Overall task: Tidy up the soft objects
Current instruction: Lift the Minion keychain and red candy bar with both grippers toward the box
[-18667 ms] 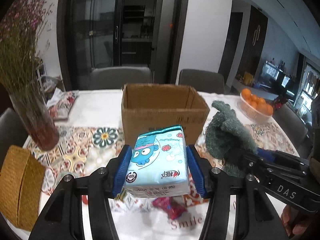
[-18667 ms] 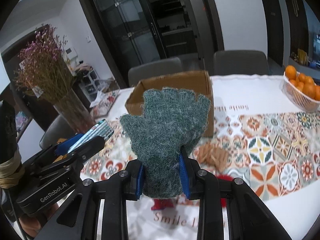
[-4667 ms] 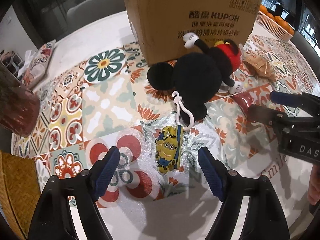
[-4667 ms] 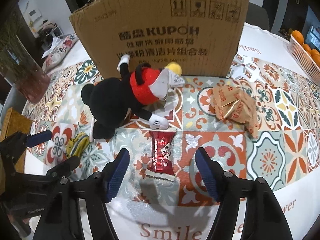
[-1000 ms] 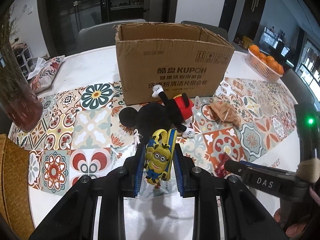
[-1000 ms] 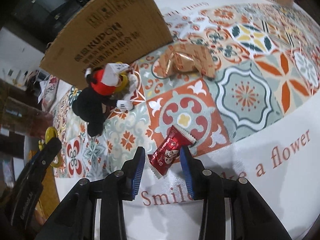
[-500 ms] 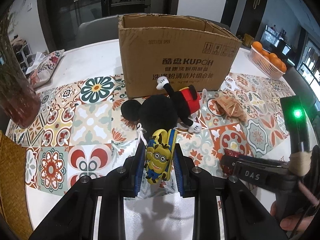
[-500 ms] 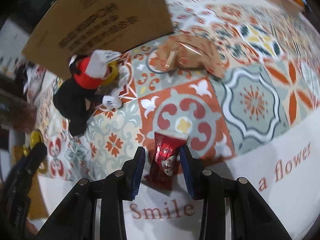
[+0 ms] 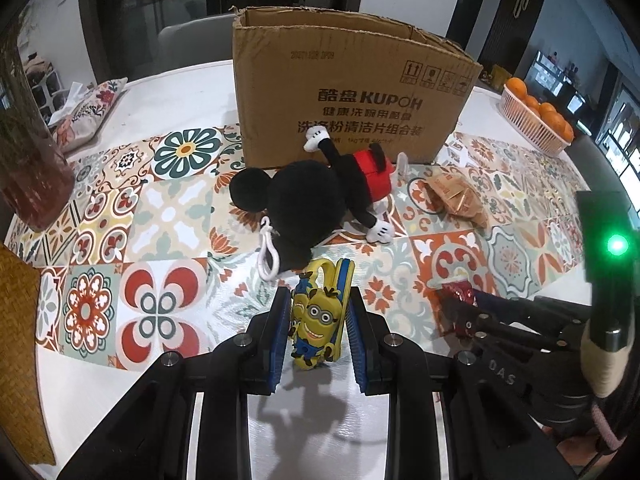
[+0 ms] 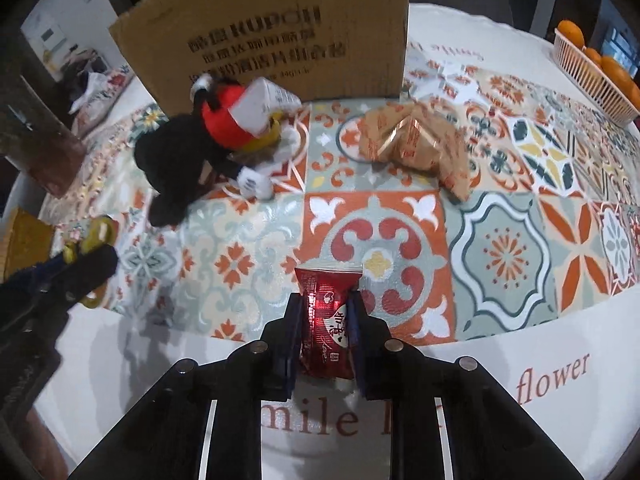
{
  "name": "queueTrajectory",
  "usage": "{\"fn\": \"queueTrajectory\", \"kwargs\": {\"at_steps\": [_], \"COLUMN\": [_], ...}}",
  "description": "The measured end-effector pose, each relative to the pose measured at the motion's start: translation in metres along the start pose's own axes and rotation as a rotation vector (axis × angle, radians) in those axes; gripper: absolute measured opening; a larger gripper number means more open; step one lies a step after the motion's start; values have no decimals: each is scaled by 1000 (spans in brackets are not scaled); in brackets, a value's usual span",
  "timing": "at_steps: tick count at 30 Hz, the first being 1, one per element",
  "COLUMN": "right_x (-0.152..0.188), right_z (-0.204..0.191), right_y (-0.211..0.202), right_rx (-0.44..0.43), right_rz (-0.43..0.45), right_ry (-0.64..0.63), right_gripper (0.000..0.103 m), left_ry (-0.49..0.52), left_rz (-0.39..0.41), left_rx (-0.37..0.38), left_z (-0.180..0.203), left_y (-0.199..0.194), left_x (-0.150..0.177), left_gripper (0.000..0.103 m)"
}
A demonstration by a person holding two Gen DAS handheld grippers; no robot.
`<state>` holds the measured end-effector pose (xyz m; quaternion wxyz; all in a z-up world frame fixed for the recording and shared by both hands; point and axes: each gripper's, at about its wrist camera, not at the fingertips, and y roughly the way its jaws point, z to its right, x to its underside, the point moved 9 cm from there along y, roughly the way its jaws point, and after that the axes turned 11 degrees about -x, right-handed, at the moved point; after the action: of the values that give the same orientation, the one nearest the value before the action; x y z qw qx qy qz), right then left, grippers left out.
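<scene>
Two grips: both new since a few seconds ago
Left tongs point(image 9: 319, 332): clamped on Minion charm point(image 9: 318, 318), lifted
Right tongs point(image 10: 324, 330): clamped on red snack packet point(image 10: 326, 322), raised off surface point(image 10: 520, 400)
Meaning: both ready for cardboard box point(image 9: 352, 108); Mickey plush point(image 9: 316, 196) remains

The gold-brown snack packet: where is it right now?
In both wrist views the gold-brown snack packet lies on the patterned tablecloth, just off the cardboard box's near right corner, right of the Mickey plush; neither gripper holds it.
</scene>
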<state>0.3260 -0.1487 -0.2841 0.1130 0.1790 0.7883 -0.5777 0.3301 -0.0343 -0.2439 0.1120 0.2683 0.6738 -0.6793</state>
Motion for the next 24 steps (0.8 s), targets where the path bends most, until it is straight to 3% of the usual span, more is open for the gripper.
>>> {"fn": "queueTrajectory", "kwargs": {"at_steps": [11, 24], "right_x": [-31, -72], "right_z": [-13, -27], "right_y": [-63, -122], "right_rx": [-54, -82], "right_rz": [158, 338], "right_ry": [-60, -124], "right_gripper": [23, 23], "left_ry": [-19, -23], "left_rz": [62, 196], "left_rx": [18, 12], "left_z": [6, 10], "left_y": [-29, -71], "left_x": [-21, -68], "left_gripper": [28, 28]}}
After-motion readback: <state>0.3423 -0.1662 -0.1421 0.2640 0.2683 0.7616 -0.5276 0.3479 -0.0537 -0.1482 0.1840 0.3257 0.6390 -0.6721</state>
